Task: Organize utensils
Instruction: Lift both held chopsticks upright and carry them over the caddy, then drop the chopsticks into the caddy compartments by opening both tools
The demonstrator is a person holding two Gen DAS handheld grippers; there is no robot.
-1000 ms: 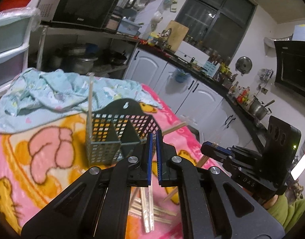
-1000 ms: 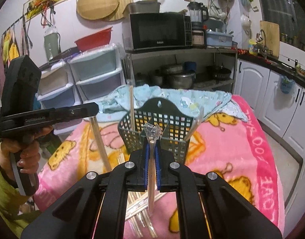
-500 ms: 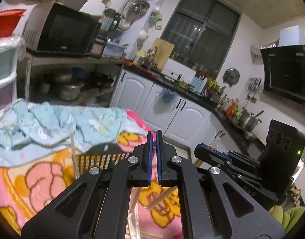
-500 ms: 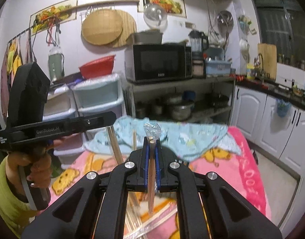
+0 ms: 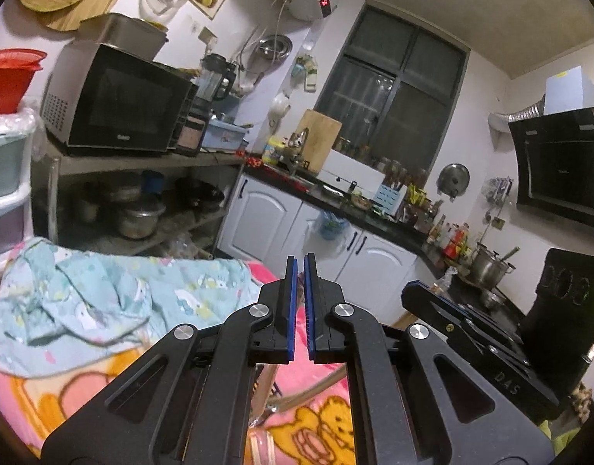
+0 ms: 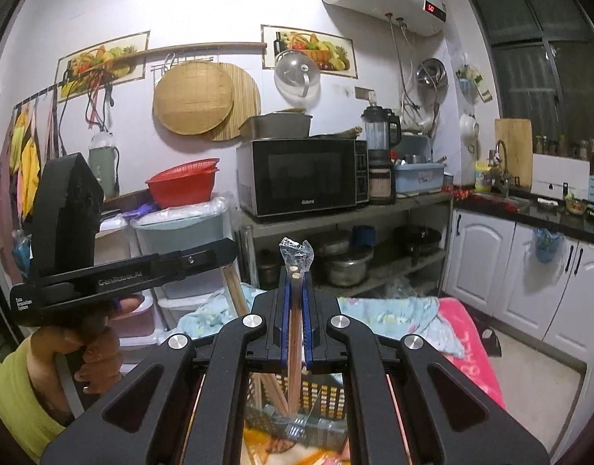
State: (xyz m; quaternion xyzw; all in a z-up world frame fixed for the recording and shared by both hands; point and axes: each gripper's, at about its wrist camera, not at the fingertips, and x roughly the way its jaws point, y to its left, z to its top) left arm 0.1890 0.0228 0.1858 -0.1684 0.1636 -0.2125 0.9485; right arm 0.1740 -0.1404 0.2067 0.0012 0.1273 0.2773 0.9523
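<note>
Your right claw (image 6: 296, 312) is pinching a pair of chopsticks (image 6: 295, 333), pale wood, still in a clear plastic sleeve crumpled at the top end. They point down into the basket (image 6: 316, 395): dark perforated grid walls, boxy, directly below the claw. More wooden sticks (image 6: 271, 389) lean inside the basket on its left side. The basket sits on a pink cartoon-print blanket (image 6: 479, 352), with a light blue cloth (image 6: 405, 310) bunched behind it.

Your left claw (image 5: 299, 306) has its blue pads nearly pressed together with a thin gap; nothing shows between them. In the right view it's left of the basket, with a wooden stick (image 6: 235, 290) hanging under it; whether it's gripped, can't tell.
</note>
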